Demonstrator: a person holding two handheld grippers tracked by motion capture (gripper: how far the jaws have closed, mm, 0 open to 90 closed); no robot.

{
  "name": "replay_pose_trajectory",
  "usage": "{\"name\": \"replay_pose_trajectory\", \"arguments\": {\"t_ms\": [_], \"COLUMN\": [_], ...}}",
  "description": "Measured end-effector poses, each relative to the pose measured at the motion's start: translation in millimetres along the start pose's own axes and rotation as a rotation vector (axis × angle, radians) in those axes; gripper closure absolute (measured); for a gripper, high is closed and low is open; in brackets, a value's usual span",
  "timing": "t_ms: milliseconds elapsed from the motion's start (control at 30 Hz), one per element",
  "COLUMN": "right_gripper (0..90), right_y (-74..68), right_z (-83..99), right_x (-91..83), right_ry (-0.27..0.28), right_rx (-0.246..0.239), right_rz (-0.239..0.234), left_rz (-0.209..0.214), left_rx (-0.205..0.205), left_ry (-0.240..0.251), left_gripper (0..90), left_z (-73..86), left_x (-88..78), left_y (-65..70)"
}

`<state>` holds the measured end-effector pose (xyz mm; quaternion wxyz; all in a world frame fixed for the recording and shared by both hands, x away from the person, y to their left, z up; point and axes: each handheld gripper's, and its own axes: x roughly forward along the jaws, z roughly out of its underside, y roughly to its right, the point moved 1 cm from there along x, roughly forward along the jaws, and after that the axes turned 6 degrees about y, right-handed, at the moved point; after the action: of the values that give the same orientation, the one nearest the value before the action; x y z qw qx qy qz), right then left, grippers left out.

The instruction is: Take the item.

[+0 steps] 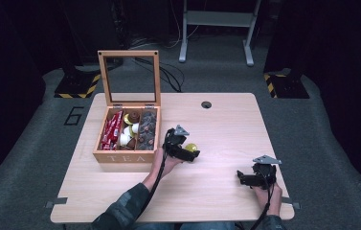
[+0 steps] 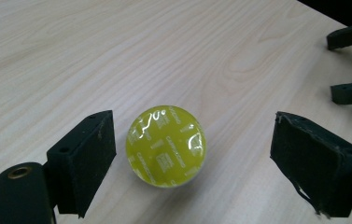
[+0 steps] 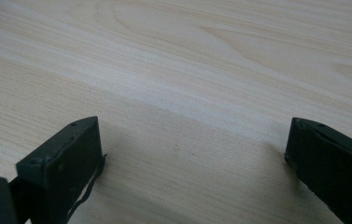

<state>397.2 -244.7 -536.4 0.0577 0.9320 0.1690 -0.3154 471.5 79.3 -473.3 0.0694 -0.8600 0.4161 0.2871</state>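
A round yellow-green capsule point(image 2: 166, 145) with a shiny printed foil top lies flat on the wooden table point(image 1: 226, 129). My left gripper point(image 2: 194, 133) is open, one jaw on each side of the capsule, and neither pad touches it. From above, the left gripper point(image 1: 186, 153) is just right of the tea box, with the capsule point(image 1: 191, 147) at its tips. My right gripper point(image 1: 243, 178) rests near the table's front right, open, with bare wood between its jaws point(image 3: 192, 144). Its two black jaws also appear at the top right of the left gripper view point(image 2: 348, 63).
A wooden box marked TEA point(image 1: 120, 157) stands at the table's left, its glass-paned lid point(image 1: 129, 76) upright. Inside are red packets point(image 1: 112, 130) and several capsules point(image 1: 137, 129). A cable hole point(image 1: 206, 104) lies near the far edge. Metal stand legs point(image 1: 216, 33) stand beyond.
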Motion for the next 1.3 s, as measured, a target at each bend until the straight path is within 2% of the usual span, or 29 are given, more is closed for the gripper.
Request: {"name": "replay_pose_trajectory", "arguments": {"t_ms": [200, 400, 467, 600, 867, 1100, 1133, 1267, 1300], "right_gripper": [3.2, 3.2, 3.2, 3.2, 3.2, 3.2, 3.2, 3.2, 3.2], "right_y": [0.0, 0.0, 0.0, -0.2, -0.2, -0.4, -0.5, -0.5, -0.5], "right_z": [-0.1, 0.0, -0.1, -0.1, 0.0, 0.0, 0.0, 0.0, 0.0], "right_x": [-0.2, -0.1, -0.1, -0.2, -0.2, -0.2, -0.2, -0.2, -0.2], "right_ry": [-0.003, 0.001, -0.002, -0.003, -0.003, -0.003, -0.003, -0.003, -0.003], "right_rx": [-0.001, 0.000, 0.000, 0.001, 0.001, 0.004, 0.005, 0.004, 0.005], "right_rz": [0.000, 0.000, 0.001, 0.001, 0.002, 0.003, 0.003, 0.003, 0.003], "left_rz": [0.010, 0.012, 0.021, 0.014, -0.026, -0.094, -0.103, -0.122, -0.139], "left_rx": [0.015, 0.025, 0.025, 0.030, 0.023, -0.010, -0.004, -0.027, -0.038], "left_ry": [0.015, 0.038, 0.049, 0.068, 0.087, 0.099, 0.096, 0.094, 0.094], "left_gripper": [12.9, 11.1, 10.2, 8.9, 7.9, 6.3, 5.8, 4.5, 4.0], "left_z": [1.4, 3.8, 5.6, 11.4, 29.0, 54.5, 57.9, 68.0, 76.2], "left_x": [-15.6, -42.8, -51.6, -71.3, -110.5, -142.1, -146.6, -157.6, -166.1], "left_y": [4.8, 10.4, 10.4, 8.6, -2.3, -18.0, -21.0, -26.7, -31.0]}}
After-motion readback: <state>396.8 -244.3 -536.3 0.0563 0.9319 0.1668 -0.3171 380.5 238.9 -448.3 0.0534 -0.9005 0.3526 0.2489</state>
